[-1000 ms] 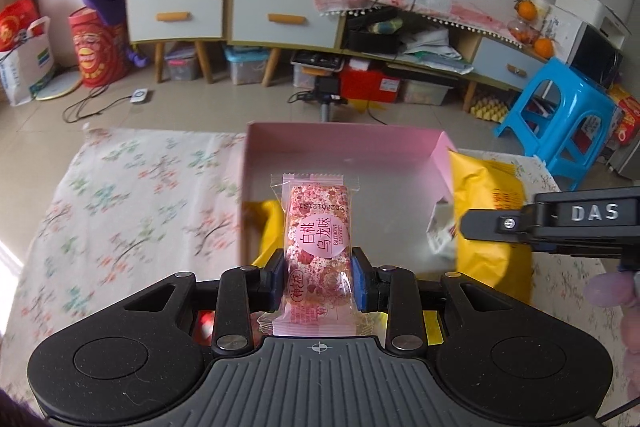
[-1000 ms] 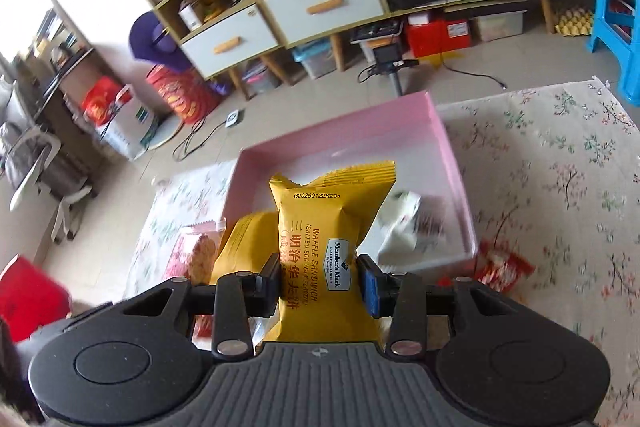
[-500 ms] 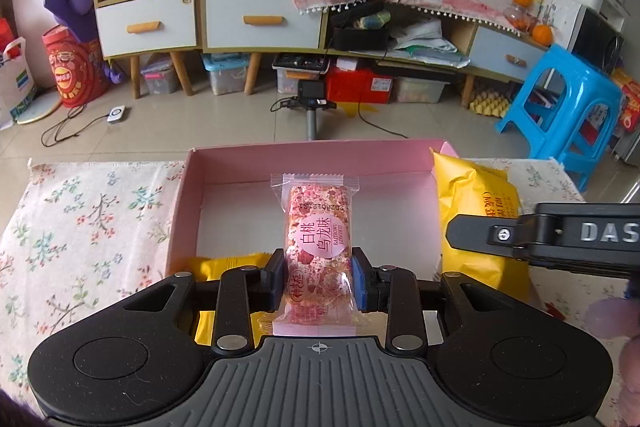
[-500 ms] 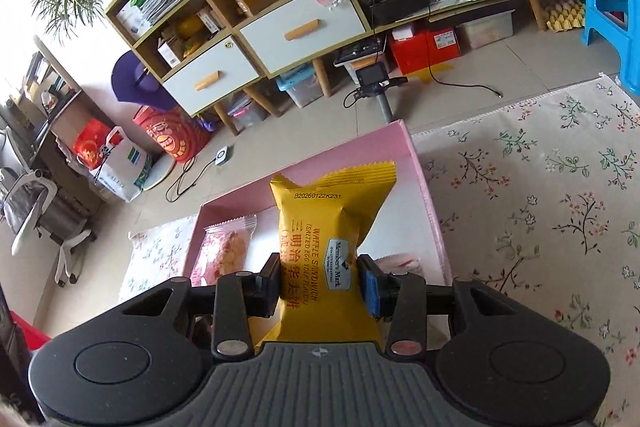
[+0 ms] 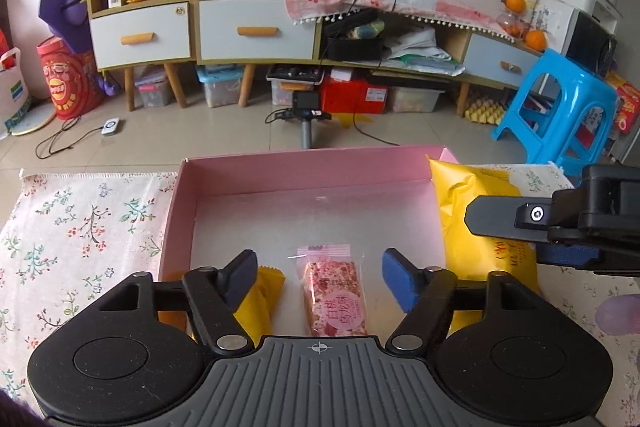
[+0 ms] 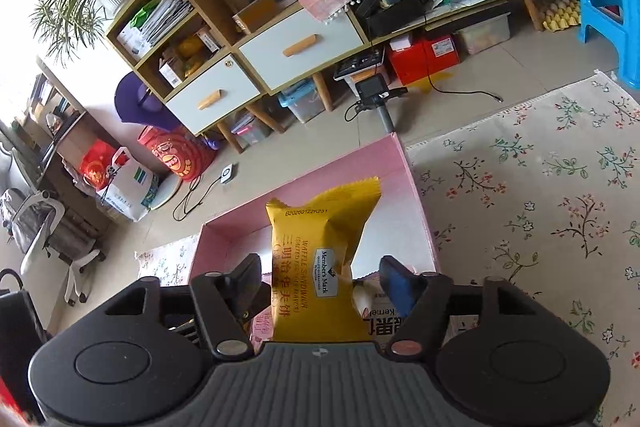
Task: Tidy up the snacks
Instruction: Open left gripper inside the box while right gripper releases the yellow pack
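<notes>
My left gripper [image 5: 319, 269] hangs over the near end of the pink box [image 5: 312, 167], and its jaws are opening. The pink nougat packet [image 5: 334, 297] lies on the box floor below and between them, touched by neither pad. A yellow packet [image 5: 260, 299] lies beside it, partly under the left finger. My right gripper [image 6: 320, 269] is over the box's right side [image 6: 416, 203], jaws also opening. The yellow waffle sandwich packet [image 6: 320, 239] stands between its pads with a gap on each side. In the left wrist view that same yellow packet [image 5: 464, 219] shows at the box's right wall.
The box sits on a floral tablecloth [image 6: 540, 187]. A white packet [image 6: 384, 315] lies under the right finger. Past the table's far edge stand a camera on a pole [image 5: 306, 107], a blue stool [image 5: 560, 107] and low cabinets [image 5: 256, 31].
Both grippers have opened. The pink packet dropped from the left jaws to the box floor. The yellow packet is no longer pinched by the right pads. Earlier both hands came forward over the box.
</notes>
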`<move>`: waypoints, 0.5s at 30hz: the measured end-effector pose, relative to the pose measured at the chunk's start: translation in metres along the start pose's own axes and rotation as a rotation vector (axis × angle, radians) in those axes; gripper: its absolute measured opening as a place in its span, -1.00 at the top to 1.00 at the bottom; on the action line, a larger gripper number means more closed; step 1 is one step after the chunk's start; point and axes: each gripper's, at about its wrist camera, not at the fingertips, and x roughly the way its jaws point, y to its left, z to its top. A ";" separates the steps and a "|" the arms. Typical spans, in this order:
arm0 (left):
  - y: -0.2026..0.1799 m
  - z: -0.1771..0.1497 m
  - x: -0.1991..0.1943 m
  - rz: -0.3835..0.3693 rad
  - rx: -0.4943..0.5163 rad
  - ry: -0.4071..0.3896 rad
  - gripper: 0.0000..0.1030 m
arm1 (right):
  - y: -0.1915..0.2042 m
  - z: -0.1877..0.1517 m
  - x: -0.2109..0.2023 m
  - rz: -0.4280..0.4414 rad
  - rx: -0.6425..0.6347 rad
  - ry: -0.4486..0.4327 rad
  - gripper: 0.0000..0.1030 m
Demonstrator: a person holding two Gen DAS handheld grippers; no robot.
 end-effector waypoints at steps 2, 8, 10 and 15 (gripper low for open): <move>0.002 0.000 -0.005 -0.012 0.001 -0.004 -0.52 | 0.001 0.000 -0.004 0.004 0.005 -0.004 -0.33; 0.008 -0.003 -0.021 -0.025 -0.012 -0.003 -0.61 | 0.007 -0.003 -0.019 0.015 0.003 -0.015 -0.48; 0.011 -0.005 -0.027 -0.025 -0.022 -0.002 -0.64 | 0.008 -0.004 -0.025 0.015 0.003 -0.019 -0.50; 0.019 -0.013 -0.045 -0.029 -0.042 -0.001 -0.68 | 0.009 -0.007 -0.038 0.005 0.006 -0.033 -0.53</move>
